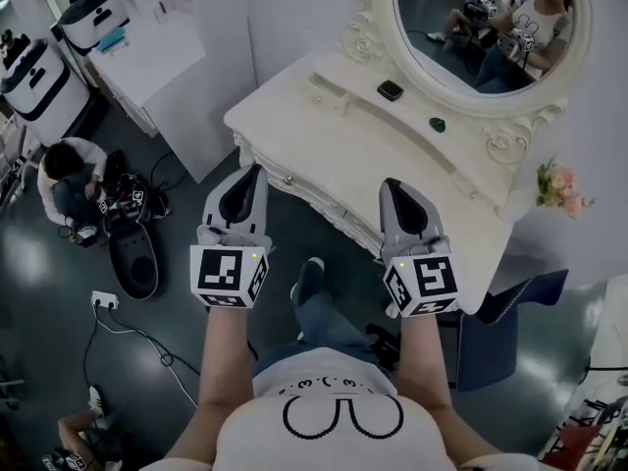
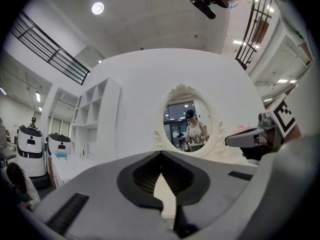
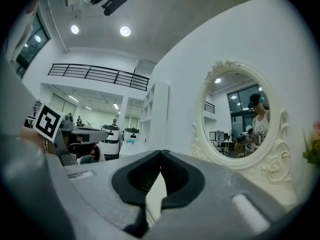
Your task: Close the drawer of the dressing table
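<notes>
The white dressing table (image 1: 324,140) with an oval mirror (image 1: 491,27) stands ahead of me. Its carved front (image 1: 324,204) carries a small drawer knob (image 1: 287,179); from above I cannot tell how far the drawer stands out. My left gripper (image 1: 257,168) is shut and empty, its tips just at the table's front left corner. My right gripper (image 1: 390,183) is shut and empty too, its tips over the front edge further right. In the left gripper view the left gripper (image 2: 161,153) points level at the mirror (image 2: 187,126). In the right gripper view the right gripper (image 3: 161,152) points beside the mirror (image 3: 245,119).
On the tabletop lie a small black box (image 1: 391,90) and a green item (image 1: 438,124). Pink flowers (image 1: 559,189) stand at the right end. A blue seat (image 1: 510,327) is right of my legs. A crouching person (image 1: 69,180), white robots (image 1: 39,86) and floor cables (image 1: 137,332) are on the left.
</notes>
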A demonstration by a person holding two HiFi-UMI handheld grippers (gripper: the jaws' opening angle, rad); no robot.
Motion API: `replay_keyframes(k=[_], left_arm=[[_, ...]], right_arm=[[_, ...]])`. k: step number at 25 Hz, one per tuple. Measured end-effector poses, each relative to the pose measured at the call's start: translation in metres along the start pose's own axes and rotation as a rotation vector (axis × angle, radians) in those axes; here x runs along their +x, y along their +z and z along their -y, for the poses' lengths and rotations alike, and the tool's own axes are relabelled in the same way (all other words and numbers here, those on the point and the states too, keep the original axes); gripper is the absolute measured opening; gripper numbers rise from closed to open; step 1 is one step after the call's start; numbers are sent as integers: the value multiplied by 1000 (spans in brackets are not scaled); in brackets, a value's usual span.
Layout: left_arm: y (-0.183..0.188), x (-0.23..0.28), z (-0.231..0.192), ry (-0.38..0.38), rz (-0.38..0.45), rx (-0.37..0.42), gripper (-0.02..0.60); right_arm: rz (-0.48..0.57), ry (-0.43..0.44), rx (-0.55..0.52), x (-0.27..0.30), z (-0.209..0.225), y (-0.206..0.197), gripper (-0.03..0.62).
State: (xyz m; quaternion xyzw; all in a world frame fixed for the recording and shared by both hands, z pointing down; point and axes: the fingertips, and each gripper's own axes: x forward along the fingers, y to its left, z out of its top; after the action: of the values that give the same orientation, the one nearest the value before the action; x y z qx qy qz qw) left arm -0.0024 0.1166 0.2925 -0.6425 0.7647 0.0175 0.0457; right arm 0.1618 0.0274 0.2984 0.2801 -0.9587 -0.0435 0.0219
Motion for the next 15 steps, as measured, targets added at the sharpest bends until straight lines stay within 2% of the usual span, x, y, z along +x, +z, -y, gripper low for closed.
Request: replay_keyframes(k=[9,15], left_arm=[[-25,109,-94,-4,-46,6,-2],[-43,205,-137,-46,-87,18,-2]], right_arm=[[-32,9,29,150,13,-19,-3],[-85,-54,52,237,54,-41,-3]])
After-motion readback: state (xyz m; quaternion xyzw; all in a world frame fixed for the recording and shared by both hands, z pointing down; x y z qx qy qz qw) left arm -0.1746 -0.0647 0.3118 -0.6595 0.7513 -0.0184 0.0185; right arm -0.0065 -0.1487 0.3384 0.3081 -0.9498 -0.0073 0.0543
